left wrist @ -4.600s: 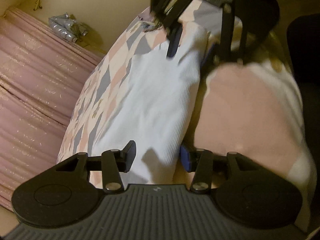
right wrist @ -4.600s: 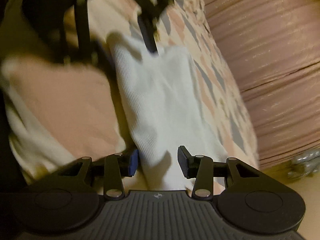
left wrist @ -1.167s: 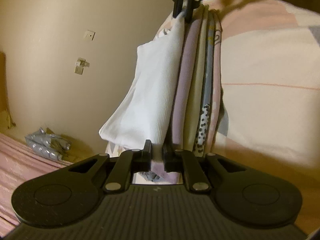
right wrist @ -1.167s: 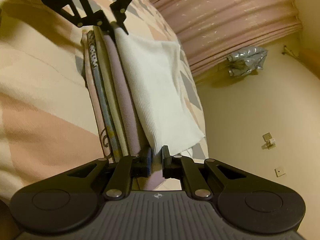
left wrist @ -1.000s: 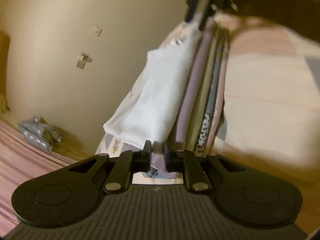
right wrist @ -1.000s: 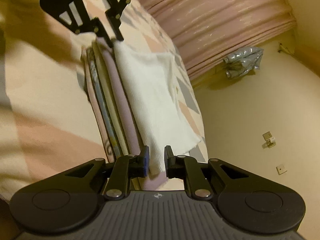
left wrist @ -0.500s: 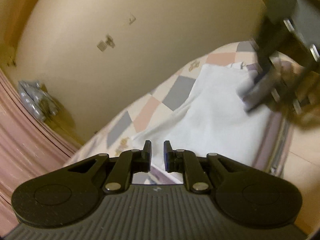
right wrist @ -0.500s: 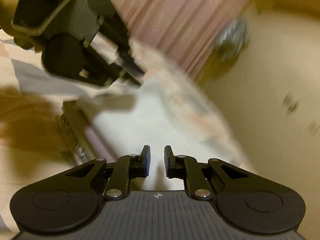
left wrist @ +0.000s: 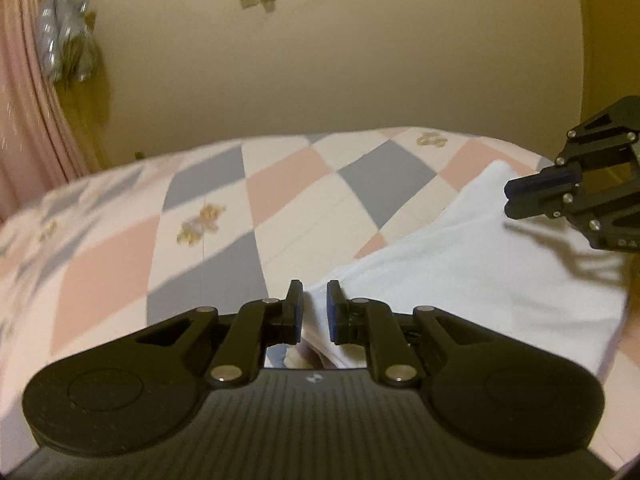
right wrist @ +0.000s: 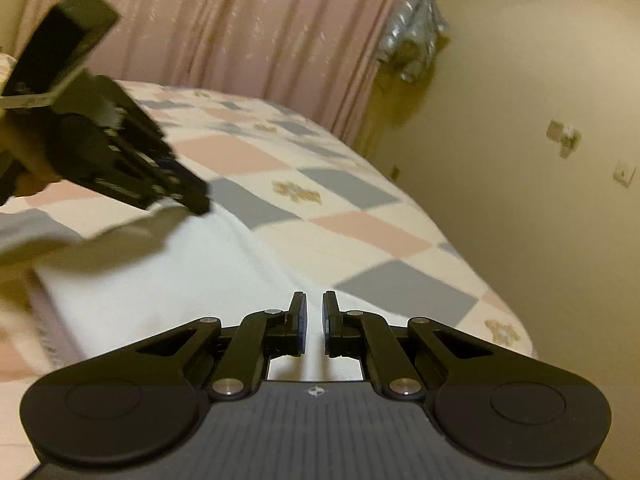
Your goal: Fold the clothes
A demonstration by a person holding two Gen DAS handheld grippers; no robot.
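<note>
A folded white ribbed garment [left wrist: 480,272] [right wrist: 180,280] lies flat on top of a stack of folded clothes [right wrist: 52,332] on the bed. My left gripper [left wrist: 315,308] [right wrist: 196,200] is shut to a narrow slit over one corner of the garment, with nothing pinched that I can see. My right gripper [right wrist: 315,320] [left wrist: 510,196] is shut too. It hovers above the opposite edge and casts a shadow on the cloth.
The bed's quilt [left wrist: 280,184] [right wrist: 360,232] has pink, grey and cream diamonds and ends near the beige wall [left wrist: 360,60]. A pink curtain [right wrist: 240,40] hangs behind the bed. A silver bundle [left wrist: 64,48] [right wrist: 412,32] hangs in the corner.
Both grippers carried the white garment to the stack, let go of it and lifted clear. The views swung from facing down the stack to level across the bed.
</note>
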